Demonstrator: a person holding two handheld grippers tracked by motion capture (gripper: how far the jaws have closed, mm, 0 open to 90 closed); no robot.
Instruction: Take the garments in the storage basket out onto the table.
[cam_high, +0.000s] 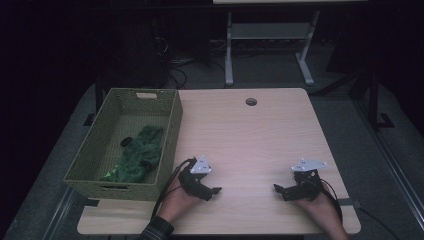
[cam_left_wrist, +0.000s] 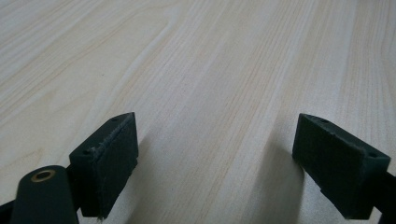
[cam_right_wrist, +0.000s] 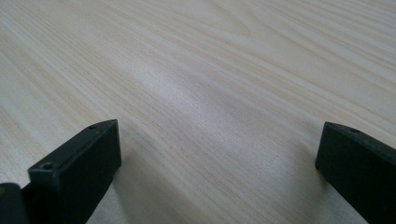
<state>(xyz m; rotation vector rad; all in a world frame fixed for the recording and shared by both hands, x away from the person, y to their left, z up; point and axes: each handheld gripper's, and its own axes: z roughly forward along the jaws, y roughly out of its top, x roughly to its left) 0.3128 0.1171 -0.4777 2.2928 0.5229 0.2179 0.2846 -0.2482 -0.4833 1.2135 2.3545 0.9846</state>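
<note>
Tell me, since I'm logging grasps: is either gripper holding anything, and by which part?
Nothing is held. The left gripper and the right gripper both have jaws wide open over bare table.

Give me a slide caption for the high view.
Two open hand-held grippers, left gripper and right gripper, rest on a wooden table beside a woven basket holding a green plush toy.
</note>
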